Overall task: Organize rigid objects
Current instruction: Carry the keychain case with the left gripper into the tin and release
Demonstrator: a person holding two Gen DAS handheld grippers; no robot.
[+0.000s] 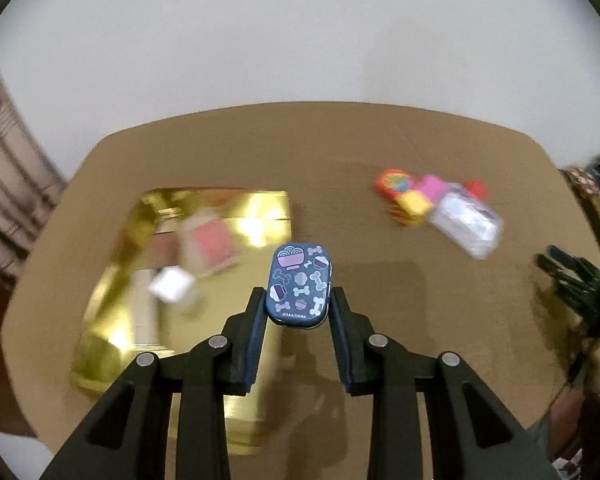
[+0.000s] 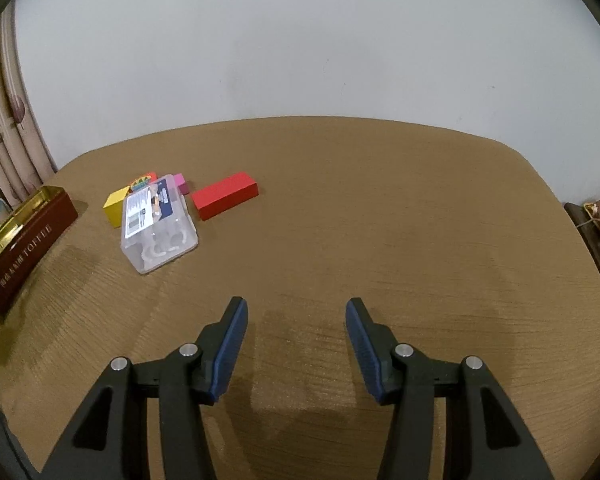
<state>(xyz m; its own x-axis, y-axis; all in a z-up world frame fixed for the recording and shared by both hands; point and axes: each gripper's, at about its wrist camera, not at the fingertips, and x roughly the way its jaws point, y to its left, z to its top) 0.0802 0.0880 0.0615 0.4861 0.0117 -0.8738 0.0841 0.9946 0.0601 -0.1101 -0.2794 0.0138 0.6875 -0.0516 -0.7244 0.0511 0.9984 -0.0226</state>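
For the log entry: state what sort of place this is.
Probably a room in a home: a brown table against a plain white wall, a patterned curtain at one side, and household oddments like a toffee tin.

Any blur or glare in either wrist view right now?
Left wrist view: table contents smeared by motion blur, bright glare on the gold box; the patterned tin in the left gripper stays sharp. Right wrist view: sharp throughout, soft shadows, fisheye-bent table edge.
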